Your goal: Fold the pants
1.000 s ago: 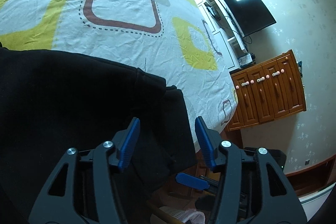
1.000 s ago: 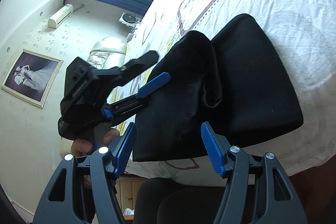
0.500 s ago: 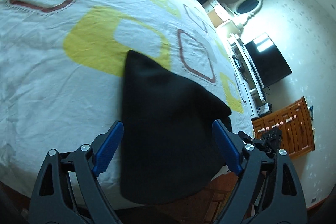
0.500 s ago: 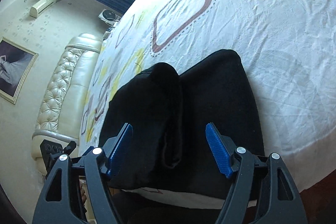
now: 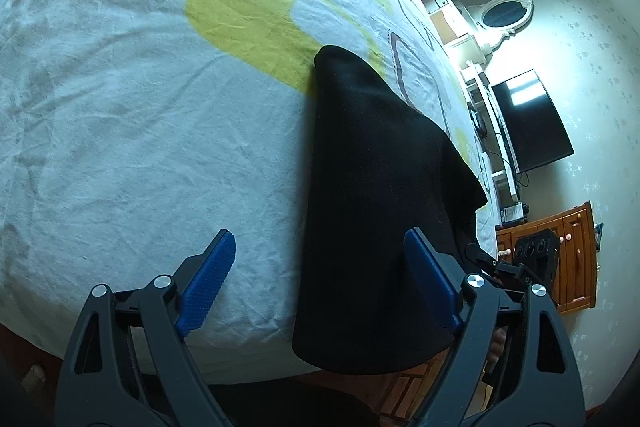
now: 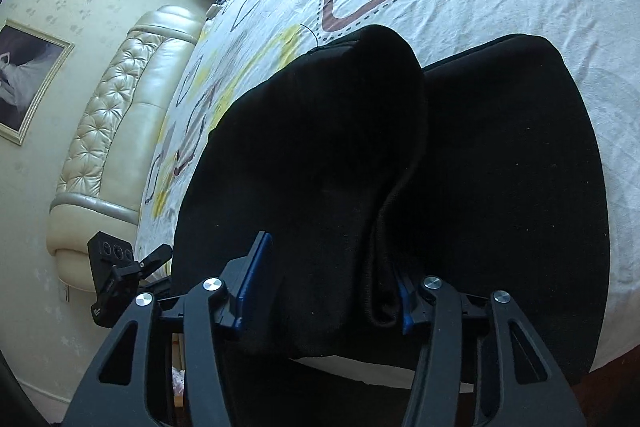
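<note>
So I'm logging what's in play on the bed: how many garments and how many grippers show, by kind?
Black pants: 1
Left gripper: 1
Right gripper: 1
Patterned bedsheet: 1
Total: 4

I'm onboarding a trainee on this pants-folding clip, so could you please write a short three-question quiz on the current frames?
1. True or false: the left gripper is open and holds nothing.
2. What sits between the fingers of the right gripper? A) bedsheet B) a fold of the pants C) nothing
3. Fill in: the black pants lie on the patterned ____.

Key: 1 true; 2 B; 3 bedsheet.
</note>
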Demonstrator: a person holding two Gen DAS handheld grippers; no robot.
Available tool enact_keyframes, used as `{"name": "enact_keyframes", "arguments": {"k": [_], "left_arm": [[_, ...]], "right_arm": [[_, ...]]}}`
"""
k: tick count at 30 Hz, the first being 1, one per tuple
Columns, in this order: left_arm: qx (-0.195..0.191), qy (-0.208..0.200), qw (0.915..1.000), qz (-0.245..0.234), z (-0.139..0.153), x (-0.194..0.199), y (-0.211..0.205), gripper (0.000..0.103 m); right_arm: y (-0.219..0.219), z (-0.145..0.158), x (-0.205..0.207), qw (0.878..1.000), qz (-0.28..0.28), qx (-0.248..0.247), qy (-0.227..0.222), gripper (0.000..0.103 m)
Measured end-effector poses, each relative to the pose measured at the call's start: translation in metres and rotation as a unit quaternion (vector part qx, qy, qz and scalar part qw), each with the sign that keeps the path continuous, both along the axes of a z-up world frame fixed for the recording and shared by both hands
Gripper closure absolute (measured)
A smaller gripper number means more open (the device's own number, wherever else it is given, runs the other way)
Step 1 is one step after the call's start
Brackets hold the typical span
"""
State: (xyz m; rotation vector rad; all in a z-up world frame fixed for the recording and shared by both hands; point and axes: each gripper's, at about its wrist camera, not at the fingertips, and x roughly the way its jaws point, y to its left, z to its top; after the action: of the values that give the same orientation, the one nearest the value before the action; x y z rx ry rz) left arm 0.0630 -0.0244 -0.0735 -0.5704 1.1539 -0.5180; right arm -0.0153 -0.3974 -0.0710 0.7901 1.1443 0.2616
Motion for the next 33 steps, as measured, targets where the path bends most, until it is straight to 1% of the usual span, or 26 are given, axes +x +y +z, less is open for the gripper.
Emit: {"name": "enact_keyframes", "arguments": {"k": [2,4,5,7,11,14,16,20,23,26,30,33], "left_arm": [[0.004,-0.001,1.0,-0.003,-0.002,-0.002,-0.002,0.017],[0.002,-0.002,1.0,0.001,-0.002,-0.004,-0.002,0.017],[0.001,-0.003,1.0,0.002,-0.002,-0.004,-0.002,0.017],[0.002,-0.004,1.0,0.003,-0.002,-0.003,-0.002,0.016],[-0.006,0.002,1.0,-0.004,-0.002,-0.01,-0.003,0.016],[-0.014,0.001,0.9998,-0.012,0.0,-0.013,-0.01,0.016],[-0.019,-0.002,0.9996,-0.022,0.001,-0.015,-0.016,0.016],[-0.026,-0.005,0.9988,-0.041,0.003,-0.02,-0.03,0.016],[-0.023,-0.003,0.9985,-0.049,0.0,-0.022,-0.038,0.016],[-0.024,0.007,0.9983,-0.053,-0.006,-0.023,-0.042,0.016],[-0.023,0.019,0.9979,-0.057,-0.014,-0.028,-0.043,0.016],[-0.018,0.015,0.9979,-0.06,-0.015,-0.03,-0.044,0.016]], "right_arm": [[-0.002,-0.002,0.001,1.0,-0.005,-0.003,0.008,0.078],[-0.002,0.002,0.005,1.0,-0.006,-0.001,0.005,0.085],[-0.003,0.005,0.003,1.0,-0.007,-0.002,0.0,0.087],[-0.006,0.015,0.0,1.0,-0.013,-0.003,-0.014,0.088],[-0.011,0.046,-0.008,0.998,-0.017,-0.017,-0.054,0.089],[-0.021,0.06,-0.013,0.997,-0.022,-0.034,-0.068,0.09],[-0.033,0.062,-0.018,0.996,-0.034,-0.042,-0.068,0.09],[-0.057,0.049,-0.025,0.996,-0.06,-0.045,-0.049,0.09],[-0.069,0.034,-0.028,0.996,-0.074,-0.037,-0.038,0.09],[-0.075,0.02,-0.028,0.996,-0.076,-0.029,-0.026,0.09],[-0.085,0.01,-0.03,0.996,-0.081,-0.021,-0.02,0.09],[-0.091,0.0,-0.035,0.996,-0.087,-0.009,-0.016,0.089]]}}
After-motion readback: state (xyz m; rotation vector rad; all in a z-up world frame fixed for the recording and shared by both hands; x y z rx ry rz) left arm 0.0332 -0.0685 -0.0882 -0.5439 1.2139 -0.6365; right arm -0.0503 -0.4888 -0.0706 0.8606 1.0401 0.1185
